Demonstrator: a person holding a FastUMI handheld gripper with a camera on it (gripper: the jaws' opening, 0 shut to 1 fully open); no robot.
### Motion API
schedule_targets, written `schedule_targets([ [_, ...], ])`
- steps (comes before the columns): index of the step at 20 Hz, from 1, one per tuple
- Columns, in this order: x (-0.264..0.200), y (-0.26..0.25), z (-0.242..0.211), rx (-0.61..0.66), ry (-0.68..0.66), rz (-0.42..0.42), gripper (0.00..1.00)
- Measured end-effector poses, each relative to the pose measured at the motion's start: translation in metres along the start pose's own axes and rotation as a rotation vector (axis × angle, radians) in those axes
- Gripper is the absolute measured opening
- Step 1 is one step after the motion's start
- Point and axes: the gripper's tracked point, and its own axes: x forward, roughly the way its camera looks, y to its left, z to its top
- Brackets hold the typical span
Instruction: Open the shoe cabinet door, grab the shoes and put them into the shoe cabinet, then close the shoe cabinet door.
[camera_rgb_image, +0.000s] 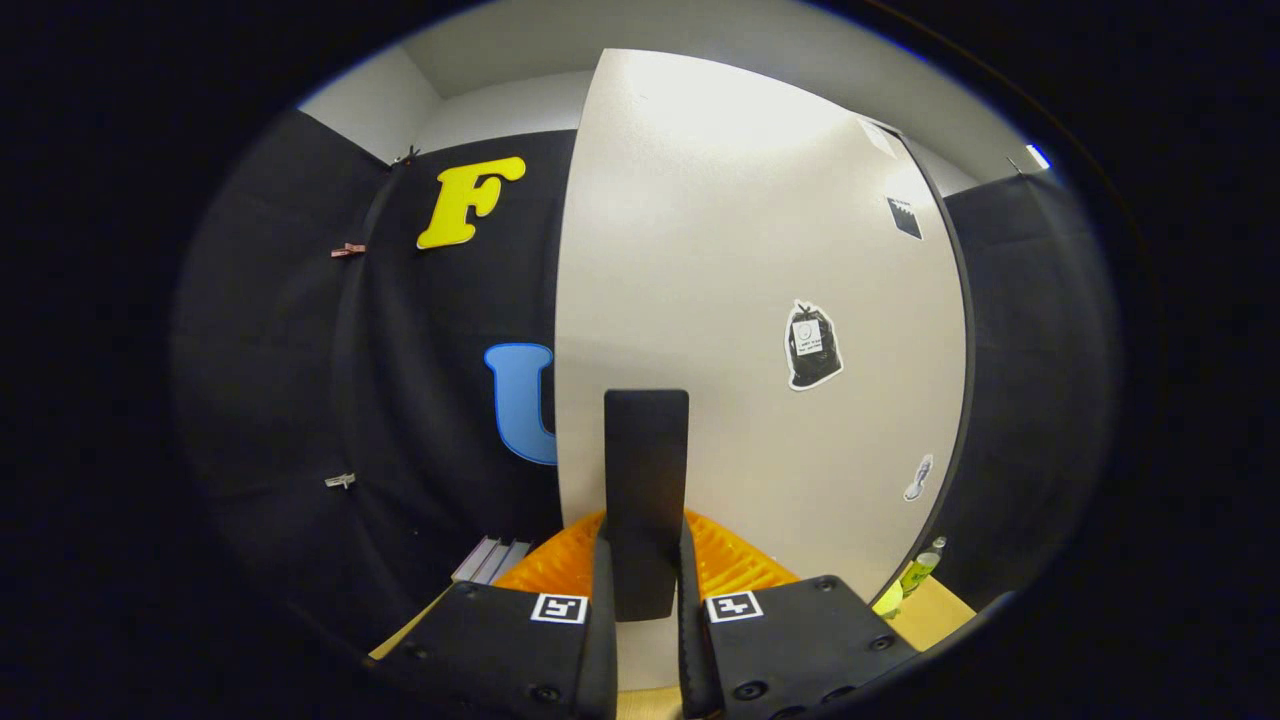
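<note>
The gripper (645, 590) sat at the bottom centre of the frame, its two fingers (603, 640) drawn close together and pressing on either side of a dark, flat, upright handle (646, 480). That handle rose between the fingers and stood against the pale shoe cabinet door (700, 280), which took up the middle and right of the frame from top almost to bottom. The fingers were clamped on the handle rather than open.

On the door's face, right of centre, was a sticker of a dark bag (812, 345); a smaller dark sticker (904, 217) sat in the upper right part of the door, and a small pale one (918, 478) lower down near the door's right edge. A dark edge (962, 330) ran down the right side of the door.

Just behind the fingers, low in the frame, lay an orange ribbed object (730, 565), partly hidden by the handle and the gripper body; it may have been a shoe or a mat, though the view was too cramped to say. To its left, lower left of centre, lay some flat pale items (490, 560). At the lower right, beside the door's bottom corner, stood a green bottle (922, 567) on a tan surface (935, 610). Black cloth (300, 400) hung on the left and right of the frame.
</note>
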Motion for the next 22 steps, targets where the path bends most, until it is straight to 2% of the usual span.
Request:
schedule_targets([
  [11,-0.082,-0.041,0.005,0.005,-0.003,0.062,0.28],
  [22,-0.14,-0.107,0.006,-0.012,-0.016,0.044,0.27],
])
